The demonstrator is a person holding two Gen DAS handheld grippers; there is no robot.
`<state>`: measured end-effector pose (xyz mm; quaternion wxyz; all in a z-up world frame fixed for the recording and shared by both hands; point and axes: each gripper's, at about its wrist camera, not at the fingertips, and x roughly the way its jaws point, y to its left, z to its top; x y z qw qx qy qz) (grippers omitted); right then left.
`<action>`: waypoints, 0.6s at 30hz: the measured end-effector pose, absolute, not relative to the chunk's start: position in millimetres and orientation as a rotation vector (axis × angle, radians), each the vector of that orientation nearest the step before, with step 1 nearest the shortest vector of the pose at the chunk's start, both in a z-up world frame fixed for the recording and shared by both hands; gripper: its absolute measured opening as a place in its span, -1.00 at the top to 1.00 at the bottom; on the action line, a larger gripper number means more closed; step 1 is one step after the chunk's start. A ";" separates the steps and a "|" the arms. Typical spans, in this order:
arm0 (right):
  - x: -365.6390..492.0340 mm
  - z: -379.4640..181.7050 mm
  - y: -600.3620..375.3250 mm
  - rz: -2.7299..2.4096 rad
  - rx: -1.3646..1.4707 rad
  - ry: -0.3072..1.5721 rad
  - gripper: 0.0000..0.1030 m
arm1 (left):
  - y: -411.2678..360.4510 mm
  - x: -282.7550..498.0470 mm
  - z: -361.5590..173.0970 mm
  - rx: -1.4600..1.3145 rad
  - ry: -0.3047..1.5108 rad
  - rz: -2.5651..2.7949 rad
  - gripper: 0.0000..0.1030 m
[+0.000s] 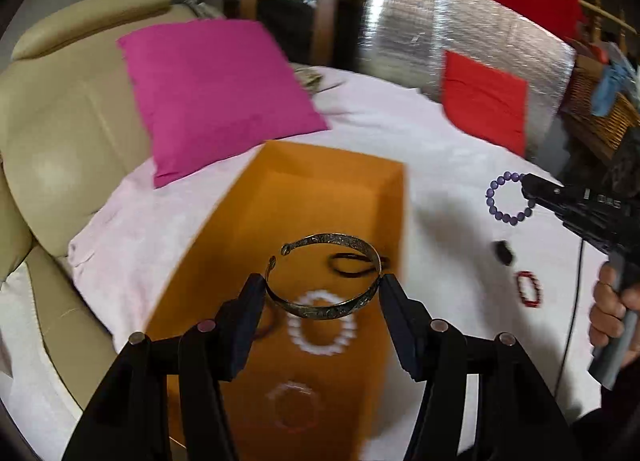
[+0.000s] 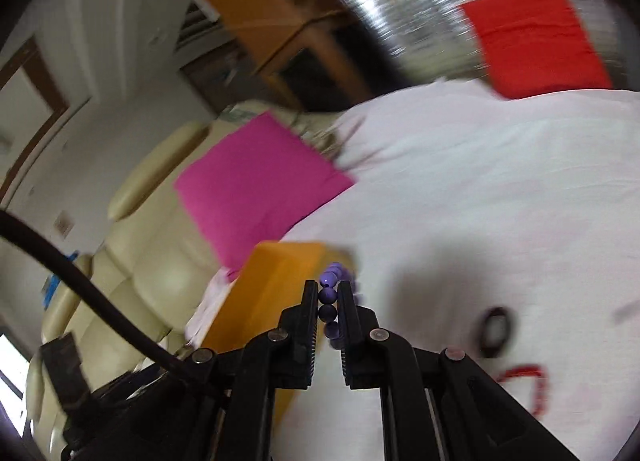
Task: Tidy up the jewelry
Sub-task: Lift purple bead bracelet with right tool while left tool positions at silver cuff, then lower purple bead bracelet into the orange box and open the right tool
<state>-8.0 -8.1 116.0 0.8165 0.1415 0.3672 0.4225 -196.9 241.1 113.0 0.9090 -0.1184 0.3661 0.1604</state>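
On a bed's pale sheet (image 1: pixel 420 133) sits an orange box (image 1: pixel 320 189); above it our left tongs (image 1: pixel 322 289) clasp a bronze bangle (image 1: pixel 324 281), right tongs (image 2: pixel 329 293) pinching a purple bead bracelet (image 1: pixel 508 197) beside it.

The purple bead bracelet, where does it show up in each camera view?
Left wrist view: purple bead bracelet at far right, hanging from the right tongs above the white cloth.
Right wrist view: bracelet low centre, pinched between the tongs.
Shared landmark: orange box.
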 end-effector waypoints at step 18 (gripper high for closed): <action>20.9 55.7 203.4 0.985 -0.007 1.121 0.79 | 305.7 -126.0 50.5 -0.298 0.938 0.390 -0.17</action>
